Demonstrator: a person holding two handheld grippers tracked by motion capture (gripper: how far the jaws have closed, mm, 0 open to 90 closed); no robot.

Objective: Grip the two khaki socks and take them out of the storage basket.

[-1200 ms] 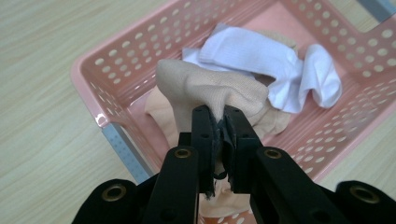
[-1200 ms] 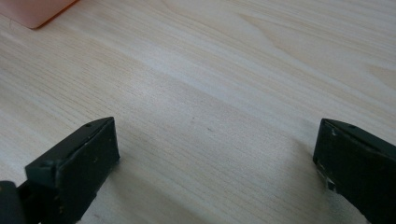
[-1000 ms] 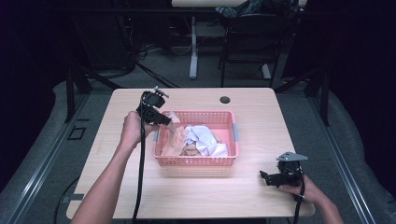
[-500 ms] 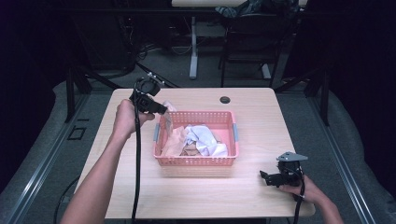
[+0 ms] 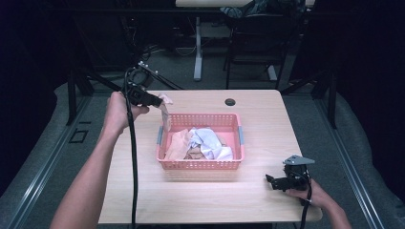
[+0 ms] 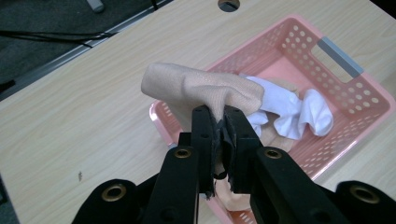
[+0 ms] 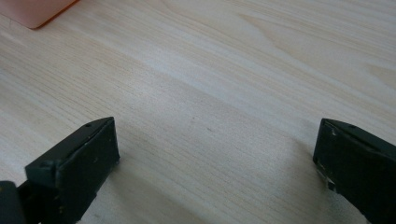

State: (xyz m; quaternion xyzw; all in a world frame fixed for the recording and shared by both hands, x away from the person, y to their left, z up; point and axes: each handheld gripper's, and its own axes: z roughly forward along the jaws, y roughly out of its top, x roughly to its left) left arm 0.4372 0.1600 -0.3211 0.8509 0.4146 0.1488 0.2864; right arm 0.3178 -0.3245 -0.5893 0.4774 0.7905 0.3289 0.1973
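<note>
Left gripper view: peach cloth pinched, lifted above the basket

Left gripper view shows my left hand-held gripper pressed together on a fold of the peach cloth, which bulges up past the jaw tips and trails down under them toward the near corner of the pink basket. I judge the cloth light, soft and limp; it will drape and swing, and may snag on the basket rim as it comes free. It looks thin and a bit stretchy, so a bunched fold like the one I have is the safest hold; a single edge could slip out. Beyond my jaws a white cloth lies crumpled in the basket.

My right hand-held gripper is spread wide with nothing between the jaws, low over bare table well to the side of the basket.

How much of the peach cloth hangs below my left jaws is hidden by the gripper itself. From the high view the pile in the basket is too blurred to count pieces.
</note>
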